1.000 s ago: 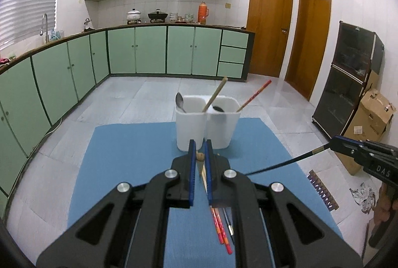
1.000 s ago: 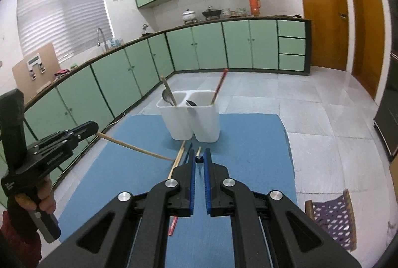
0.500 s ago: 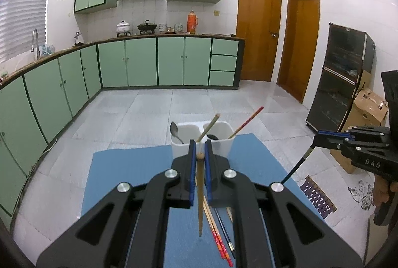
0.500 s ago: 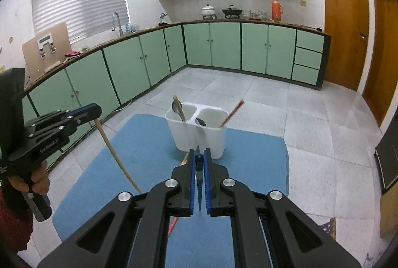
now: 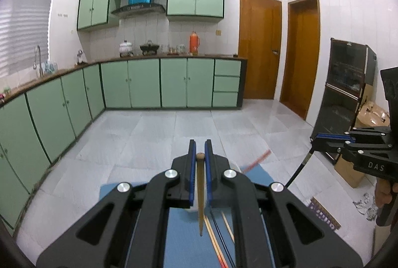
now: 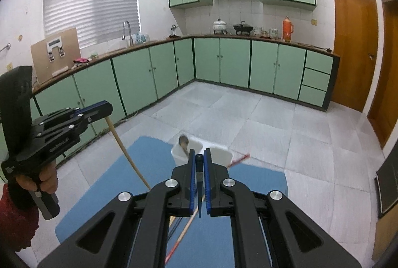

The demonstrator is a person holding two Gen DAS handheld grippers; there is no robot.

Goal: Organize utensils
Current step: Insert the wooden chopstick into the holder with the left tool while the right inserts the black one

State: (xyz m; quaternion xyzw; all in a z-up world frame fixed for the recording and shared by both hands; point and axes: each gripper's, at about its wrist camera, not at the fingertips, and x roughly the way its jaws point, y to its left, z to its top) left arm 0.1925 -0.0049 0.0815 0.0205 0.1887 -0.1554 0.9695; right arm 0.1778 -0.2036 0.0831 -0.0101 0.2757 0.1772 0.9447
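Pinching a wooden chopstick (image 5: 200,195) by its top, your left gripper (image 5: 199,147) lets it hang point-down above the blue mat (image 6: 149,158). Your right gripper (image 6: 199,156) is clamped the same way on a black chopstick (image 6: 199,183), which also dangles downward. Both are held above the white holder (image 6: 223,152), which stands on the mat's far side with a spoon (image 6: 184,142) in its left cup and a red chopstick (image 6: 238,159) leaning out right. More chopsticks (image 5: 219,238) lie loose on the mat below.
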